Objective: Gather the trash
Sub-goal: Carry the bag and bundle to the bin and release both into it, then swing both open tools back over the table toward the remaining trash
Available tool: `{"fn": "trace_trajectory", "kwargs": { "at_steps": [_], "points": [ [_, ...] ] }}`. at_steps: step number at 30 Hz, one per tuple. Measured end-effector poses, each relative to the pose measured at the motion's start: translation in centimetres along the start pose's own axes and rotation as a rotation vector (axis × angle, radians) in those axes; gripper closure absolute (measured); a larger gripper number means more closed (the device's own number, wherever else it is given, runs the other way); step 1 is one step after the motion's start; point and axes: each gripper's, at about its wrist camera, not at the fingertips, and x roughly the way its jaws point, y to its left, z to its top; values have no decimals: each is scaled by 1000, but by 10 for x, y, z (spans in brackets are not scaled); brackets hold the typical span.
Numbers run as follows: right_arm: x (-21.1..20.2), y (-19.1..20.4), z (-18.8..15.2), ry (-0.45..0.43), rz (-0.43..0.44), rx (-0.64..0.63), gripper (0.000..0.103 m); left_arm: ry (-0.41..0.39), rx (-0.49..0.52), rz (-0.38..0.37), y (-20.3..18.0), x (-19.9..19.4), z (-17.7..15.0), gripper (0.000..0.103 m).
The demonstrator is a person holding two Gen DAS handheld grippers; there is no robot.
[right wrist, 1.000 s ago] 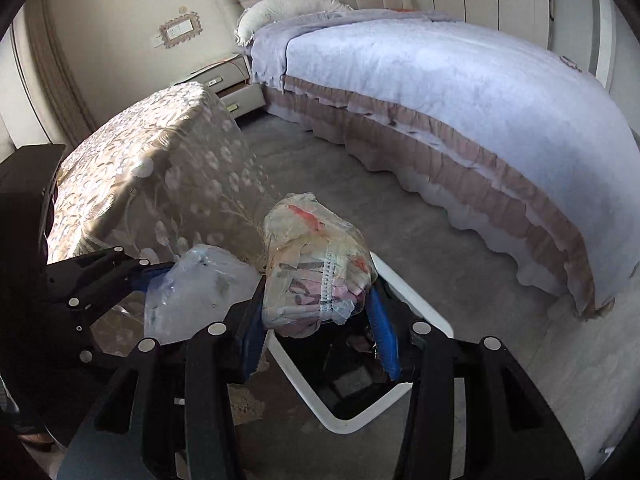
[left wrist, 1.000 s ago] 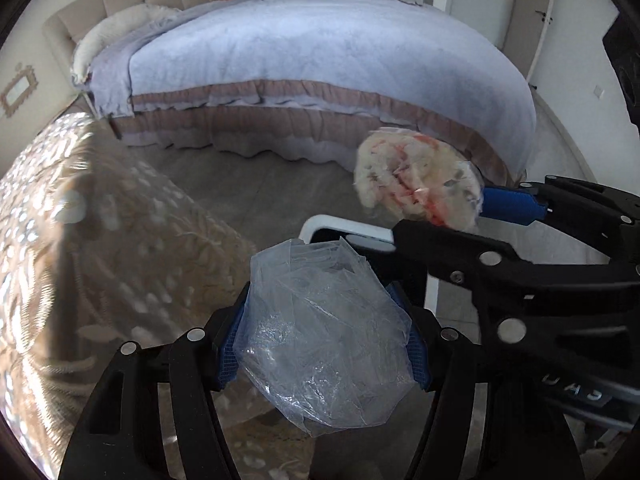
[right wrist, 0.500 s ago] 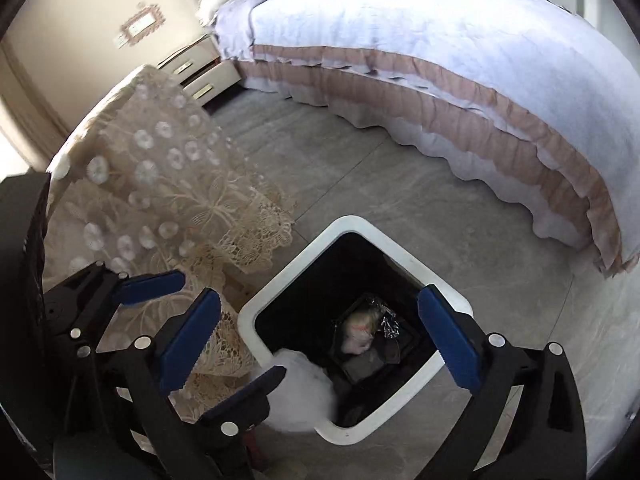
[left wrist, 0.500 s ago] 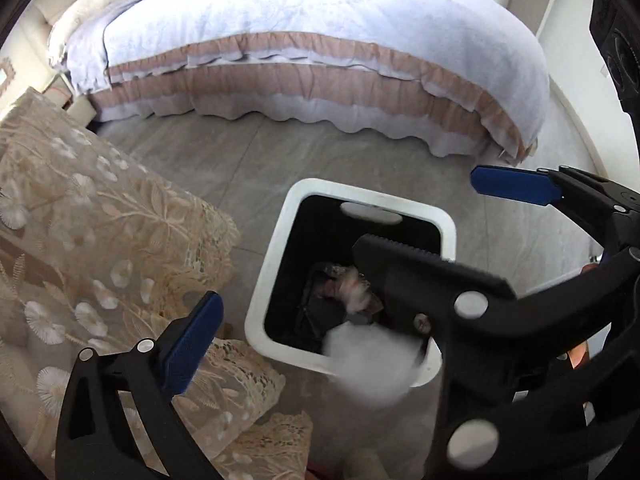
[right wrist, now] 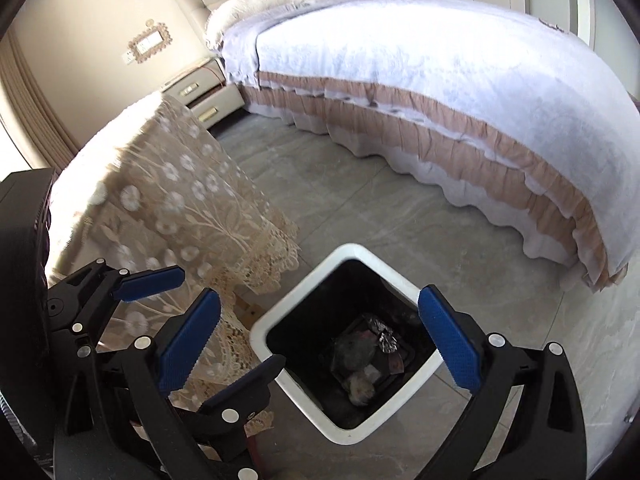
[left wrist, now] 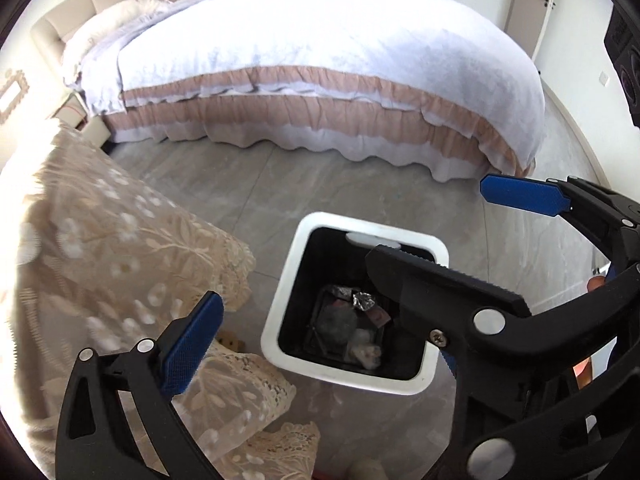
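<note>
- Left wrist view: left gripper (left wrist: 320,344) is hanging with jaws spread wide, nothing between its blue pads (left wrist: 191,345). Right gripper (left wrist: 476,240) is crossing the frame from the right, also spread and empty, one finger lying over the bin's right side.
- White-rimmed bin (left wrist: 280,312) with a dark inside is standing on the grey floor (left wrist: 280,184), just beside the lace-covered bench (left wrist: 120,264). Trash (left wrist: 352,328) is lying at the bottom: a crumpled foil scrap, a greyish clear bag, a pale wad.
- Handling judgement: the pieces are looking light, soft and crushable, the film probably slippery; any further piece is best pinched at a bunched fold, not a flat face.
- Right wrist view: right gripper (right wrist: 320,344) is hovering above the bin (right wrist: 264,332), pads (right wrist: 450,338) wide apart and bare. Left gripper (right wrist: 180,320) is showing at lower left, open too, over the lace hem of the bench (right wrist: 192,208).
- Trash (right wrist: 360,364) is sitting deep in the bin, well below the rim.
- Room: open floor (right wrist: 380,208) is stretching between bin and bed (right wrist: 440,80); the lace edge is hanging close at the left and could be snagging a finger, so I judge that pulling back upward is looking safest.
- No loose trash is showing on the floor in either view.
</note>
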Motion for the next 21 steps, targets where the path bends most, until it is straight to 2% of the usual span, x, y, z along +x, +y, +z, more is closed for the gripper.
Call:
{"fn": "trace_trajectory", "kwargs": {
  "at_steps": [6,9,14,21],
  "points": [
    [-34,23,9,-89,38,-42,5,-79,-65,26,18,-49,0,4],
    [-53,46,17,-151,56,-97,5,-122,-92,56,30,-76,-5,4],
    [-73,96,25,-223,136,-198,5,-188,-133,177,62,-118,-26,4],
    [-82,176,28,-274,213,-349,5,-238,-273,306,125,-167,-67,4]
  ]
}}
